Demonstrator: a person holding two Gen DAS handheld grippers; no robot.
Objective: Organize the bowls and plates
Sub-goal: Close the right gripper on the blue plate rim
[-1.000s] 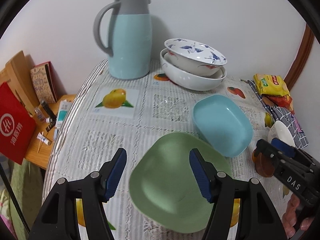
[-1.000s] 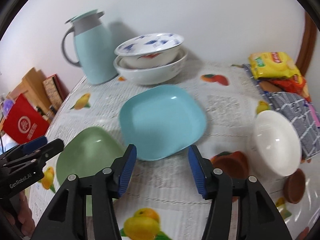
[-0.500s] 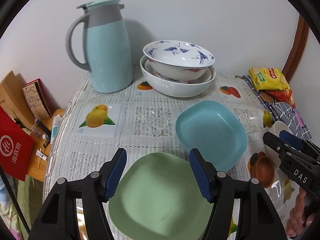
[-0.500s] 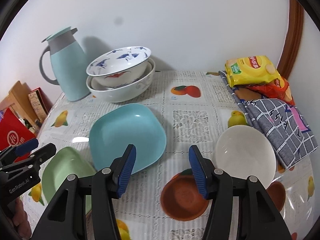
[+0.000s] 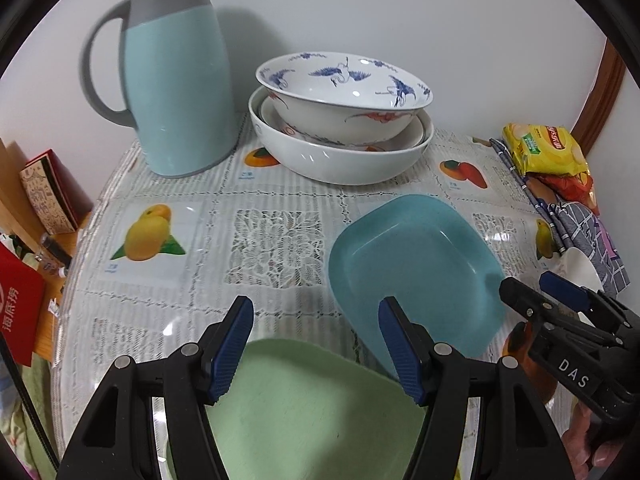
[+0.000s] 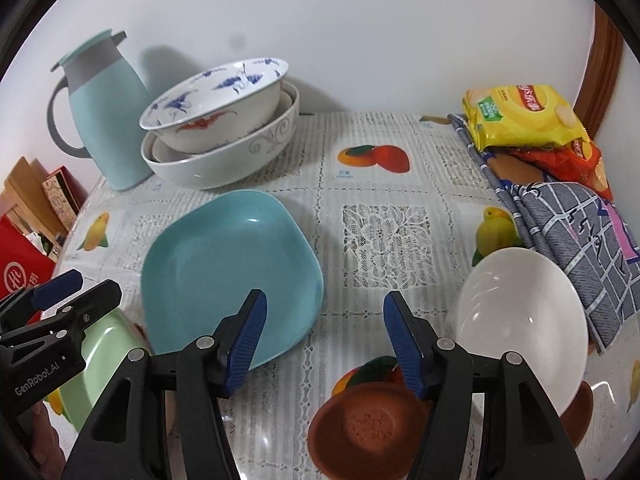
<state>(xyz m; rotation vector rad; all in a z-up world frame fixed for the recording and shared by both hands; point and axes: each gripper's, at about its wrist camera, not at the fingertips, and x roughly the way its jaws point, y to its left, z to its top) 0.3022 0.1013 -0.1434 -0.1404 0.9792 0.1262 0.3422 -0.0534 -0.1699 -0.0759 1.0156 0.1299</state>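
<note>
A green square plate (image 5: pixel 312 412) lies on the table under my open, empty left gripper (image 5: pixel 314 344). A blue square plate (image 5: pixel 416 264) lies to its right; it also shows in the right wrist view (image 6: pixel 228 268). My right gripper (image 6: pixel 324 340) is open and empty above the table, between the blue plate and a white bowl (image 6: pixel 524 328). A small brown dish (image 6: pixel 368 428) sits below it, a second one (image 6: pixel 578 408) partly hidden behind the white bowl. A crane-patterned bowl (image 5: pixel 344 92) is stacked in a large white bowl (image 5: pixel 340 156) at the back.
A light blue thermos jug (image 5: pixel 176 76) stands at the back left. Snack bags (image 6: pixel 520 116) and a checked cloth (image 6: pixel 576 232) lie on the right side. Boxes and a red packet (image 5: pixel 20 312) sit beyond the table's left edge. A wall runs behind.
Both grippers have drawn back toward the table's near side and stayed open. The green plate has slid lower in the left view; the brown dish and white bowl now sit nearer in the right view.
</note>
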